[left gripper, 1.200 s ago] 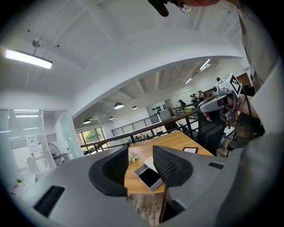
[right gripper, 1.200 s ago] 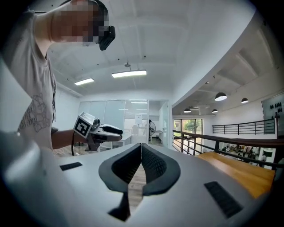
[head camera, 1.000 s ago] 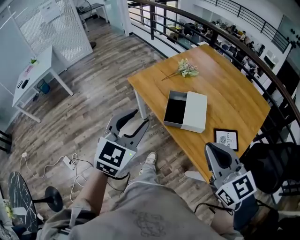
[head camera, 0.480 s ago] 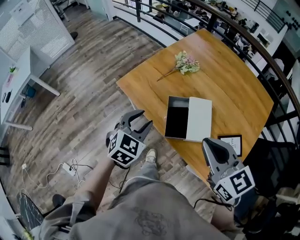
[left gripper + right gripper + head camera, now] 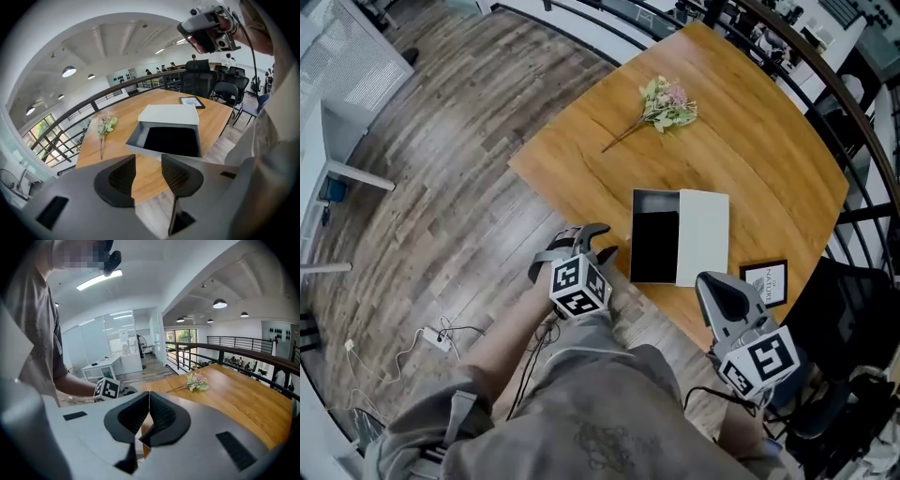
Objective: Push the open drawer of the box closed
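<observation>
A white box point(image 5: 703, 237) lies on the wooden table point(image 5: 741, 141), its dark drawer point(image 5: 654, 246) pulled out toward the table's near-left edge. My left gripper point(image 5: 598, 242) hovers just off that edge, close to the drawer's front. In the left gripper view the drawer point(image 5: 168, 140) lies straight ahead, beyond the left gripper point(image 5: 147, 166), which is open by a narrow gap and holds nothing. My right gripper point(image 5: 710, 284) is below the table's near edge, beside the box's closed end. The right gripper point(image 5: 148, 408) is shut and empty.
A sprig of dried flowers point(image 5: 666, 101) lies at the far side of the table. A small framed card point(image 5: 766, 281) sits by the box's right end. A black chair point(image 5: 844, 319) and a dark railing point(image 5: 825, 56) stand to the right. Wood floor spreads out to the left.
My left gripper has moved right, up to the drawer's open front, and its jaws have narrowed from wide open. The right gripper has hardly shifted.
</observation>
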